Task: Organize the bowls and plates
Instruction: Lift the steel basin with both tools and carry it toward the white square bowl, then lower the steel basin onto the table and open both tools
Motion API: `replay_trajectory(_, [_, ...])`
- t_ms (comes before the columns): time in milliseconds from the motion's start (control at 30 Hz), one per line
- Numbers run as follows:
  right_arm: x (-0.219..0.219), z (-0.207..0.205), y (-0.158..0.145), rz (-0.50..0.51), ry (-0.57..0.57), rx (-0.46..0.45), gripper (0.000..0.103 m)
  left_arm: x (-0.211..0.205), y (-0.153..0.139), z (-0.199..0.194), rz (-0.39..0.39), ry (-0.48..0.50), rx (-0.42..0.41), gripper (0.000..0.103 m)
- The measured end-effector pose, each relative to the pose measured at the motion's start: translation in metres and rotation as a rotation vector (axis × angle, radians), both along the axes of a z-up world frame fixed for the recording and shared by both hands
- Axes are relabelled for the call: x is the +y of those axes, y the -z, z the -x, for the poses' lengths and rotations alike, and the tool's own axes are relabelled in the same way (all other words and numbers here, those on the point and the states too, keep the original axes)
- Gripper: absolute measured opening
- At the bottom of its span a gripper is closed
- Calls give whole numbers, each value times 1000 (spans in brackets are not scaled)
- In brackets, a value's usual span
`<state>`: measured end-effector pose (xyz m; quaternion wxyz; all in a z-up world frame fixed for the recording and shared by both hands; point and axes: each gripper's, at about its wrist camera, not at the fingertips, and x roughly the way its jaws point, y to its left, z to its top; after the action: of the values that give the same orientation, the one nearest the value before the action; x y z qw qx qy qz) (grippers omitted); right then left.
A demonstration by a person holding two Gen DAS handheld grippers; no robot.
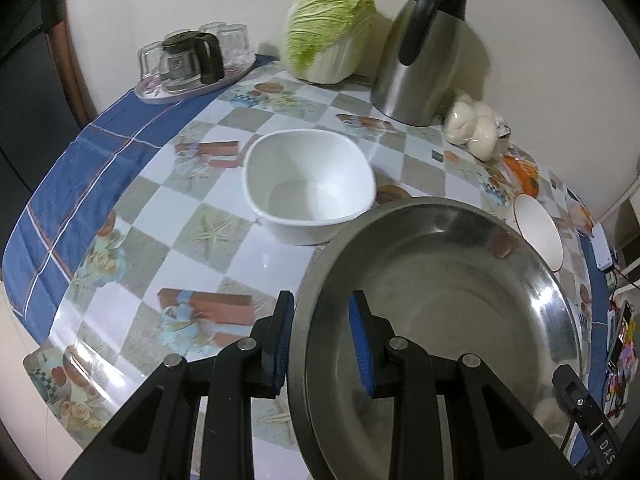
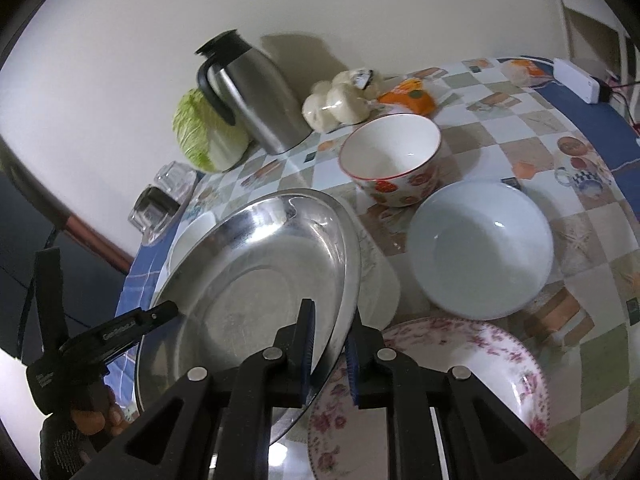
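Observation:
A wide shallow steel plate (image 1: 440,312) hangs tilted above the table, held by both grippers. My left gripper (image 1: 322,314) is shut on its left rim, one finger inside and one outside. My right gripper (image 2: 330,342) is shut on the opposite rim of the steel plate (image 2: 256,280). A white square bowl (image 1: 308,184) sits just beyond the plate. A red-rimmed flowered bowl (image 2: 392,160), a pale round bowl (image 2: 480,248) and a pink floral plate (image 2: 460,360) lie to the right. The steel plate hides the floral plate's left edge.
Along the wall stand a steel thermos jug (image 1: 424,52), a cabbage (image 1: 332,28), a tray of glasses (image 1: 192,60) and a bag of buns (image 1: 476,124). An orange packet (image 2: 408,98) and a white power strip (image 2: 576,76) lie at the far right. A gloved hand (image 2: 88,416) holds the left gripper.

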<state>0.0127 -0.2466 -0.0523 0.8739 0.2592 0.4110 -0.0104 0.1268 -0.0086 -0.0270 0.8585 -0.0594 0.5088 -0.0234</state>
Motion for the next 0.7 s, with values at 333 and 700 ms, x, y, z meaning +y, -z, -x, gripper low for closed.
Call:
replay_trajectory(333, [-16,-9,11,-8,40,23,16,-15,12,-19,18,33,20,29])
replay_trajectory(700, [-21,-24,21,-19,52,43,16,-21,20,-33,18,66,19,29])
